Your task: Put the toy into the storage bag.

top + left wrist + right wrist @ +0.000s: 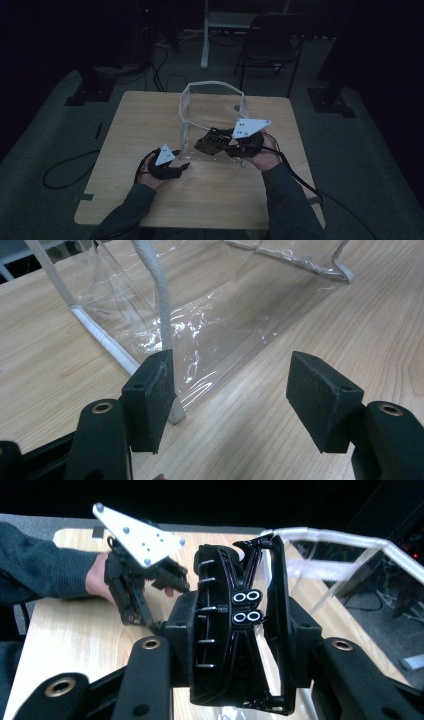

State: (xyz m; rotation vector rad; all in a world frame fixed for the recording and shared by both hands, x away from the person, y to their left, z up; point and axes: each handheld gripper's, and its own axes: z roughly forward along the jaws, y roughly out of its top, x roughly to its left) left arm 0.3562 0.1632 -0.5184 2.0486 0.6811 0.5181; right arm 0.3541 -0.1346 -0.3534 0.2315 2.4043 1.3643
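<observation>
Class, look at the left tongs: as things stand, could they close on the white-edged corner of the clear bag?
Probably yes. The left tongs stand open, with the clear bag's white-edged corner right beside one pad, and bare table around them.

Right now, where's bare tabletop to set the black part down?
Free: the table left of the clear bag, and the near strip between the forearms. Crowded: around the bag's front, where the right gripper holds the black part and the left gripper sits open.
</observation>
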